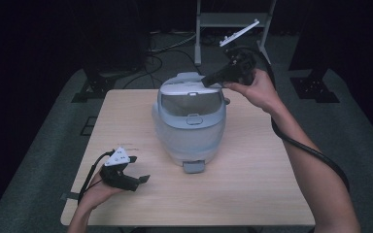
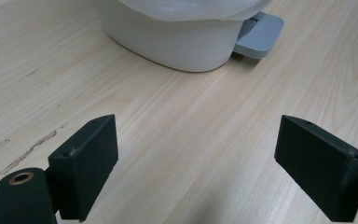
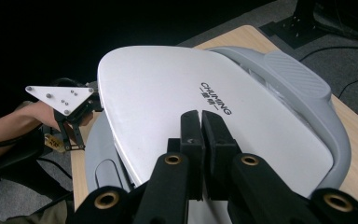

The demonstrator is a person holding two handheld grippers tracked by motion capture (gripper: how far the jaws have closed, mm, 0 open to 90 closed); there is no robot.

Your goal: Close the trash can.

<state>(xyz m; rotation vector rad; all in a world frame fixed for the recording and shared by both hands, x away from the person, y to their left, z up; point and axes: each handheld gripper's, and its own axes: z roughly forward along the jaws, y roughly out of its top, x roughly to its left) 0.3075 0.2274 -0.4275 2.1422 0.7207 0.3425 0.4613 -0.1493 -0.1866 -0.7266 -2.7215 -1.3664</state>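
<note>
Pedal bin (image 1: 190, 124) at mid-table (image 1: 252, 194), your right gripper (image 1: 213, 80) pressing on its lid (image 3: 177, 107), jaws pinched together on nothing.

Push off-centre and you could tip or skid the bin, since nothing steadies it: your left gripper (image 1: 138, 170) hovers wide open and empty, well short of the foot pedal (image 2: 260, 35).
</note>
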